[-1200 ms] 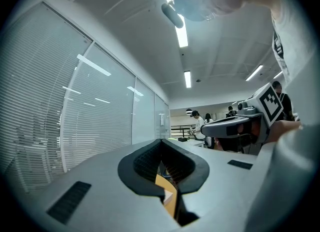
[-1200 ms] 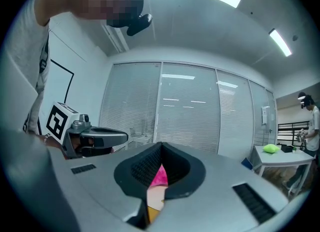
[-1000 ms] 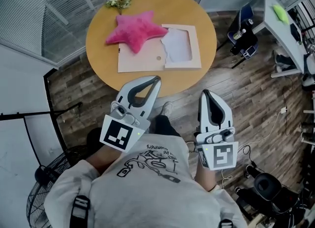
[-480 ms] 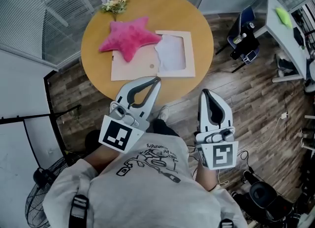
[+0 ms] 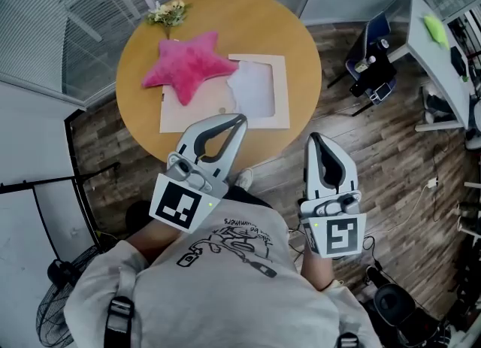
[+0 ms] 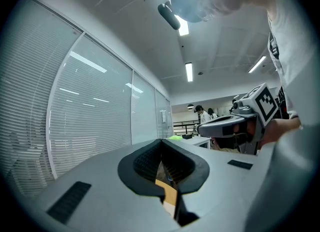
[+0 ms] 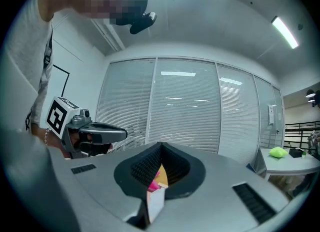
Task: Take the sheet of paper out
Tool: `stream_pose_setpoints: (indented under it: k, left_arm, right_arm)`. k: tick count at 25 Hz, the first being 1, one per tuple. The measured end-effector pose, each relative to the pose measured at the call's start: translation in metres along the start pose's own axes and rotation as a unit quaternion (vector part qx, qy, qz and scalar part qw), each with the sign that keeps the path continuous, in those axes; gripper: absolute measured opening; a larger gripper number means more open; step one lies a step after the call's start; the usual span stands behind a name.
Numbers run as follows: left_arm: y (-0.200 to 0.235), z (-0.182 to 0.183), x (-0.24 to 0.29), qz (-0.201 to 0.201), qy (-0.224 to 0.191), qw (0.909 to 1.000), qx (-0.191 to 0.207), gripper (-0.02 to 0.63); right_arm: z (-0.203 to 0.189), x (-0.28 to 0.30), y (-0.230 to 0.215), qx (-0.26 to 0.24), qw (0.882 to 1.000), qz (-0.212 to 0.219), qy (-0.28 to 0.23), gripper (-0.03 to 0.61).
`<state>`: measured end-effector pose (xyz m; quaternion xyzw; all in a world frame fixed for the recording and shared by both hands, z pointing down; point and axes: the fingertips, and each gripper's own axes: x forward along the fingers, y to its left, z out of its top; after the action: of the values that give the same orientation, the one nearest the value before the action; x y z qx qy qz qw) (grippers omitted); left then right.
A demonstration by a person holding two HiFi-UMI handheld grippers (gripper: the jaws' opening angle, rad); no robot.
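Hovering short of the table [image 5: 289, 27]: left gripper [image 5: 241, 119] and right gripper [image 5: 314, 138], fingers pressed together, empty. On table: sheet of paper [image 5: 254, 85] within frame [image 5: 282, 91]; pink star cushion [image 5: 184, 65] overlapping frame.

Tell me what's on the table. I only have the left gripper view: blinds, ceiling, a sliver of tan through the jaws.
Observer: A beige folder lies open on the round table. The white sheet of paper sits in the framed window of one half.
Operator: Anything on the sheet?
Observer: A pink star plush lies on the folder's other half. One of its arms reaches the sheet's edge.
Operator: Right gripper state?
Observer: The right gripper is shut and empty, at the table's near side beside the left gripper.
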<state>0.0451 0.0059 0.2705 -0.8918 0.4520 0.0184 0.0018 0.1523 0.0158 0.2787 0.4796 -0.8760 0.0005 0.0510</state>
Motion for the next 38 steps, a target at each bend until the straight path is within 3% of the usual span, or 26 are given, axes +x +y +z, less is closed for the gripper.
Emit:
stream_pose_setpoints:
  k: [5,11,24,33,38]
  left_arm:
    - [0.012,-0.004,0.013,0.015,0.002,0.9999,-0.002,0.02]
    - [0.046,-0.005,0.019,0.026,0.002,0.9996,-0.002,0.02]
    - [0.112,0.004,0.027,0.021,-0.006,0.9998,-0.004,0.02]
    - [0.123,-0.027,0.038,-0.014,0.009,0.9997,-0.016,0.025]
    - [0.129,-0.058,0.045,-0.022,0.03,0.9993,0.006,0.038]
  right_arm:
    - [-0.005,0.019,-0.007,-0.016,1.0,0.019,0.008,0.008]
    - [0.008,0.059,-0.002,0.005,1.0,0.017,-0.009,0.008]
    - [0.02,0.118,0.02,-0.03,0.999,0.035,0.001,0.008]
    - [0.015,0.128,0.016,-0.026,0.999,0.02,0.008,0.008]
    - [0.018,0.132,0.014,-0.015,1.0,0.004,0.001,0.008]
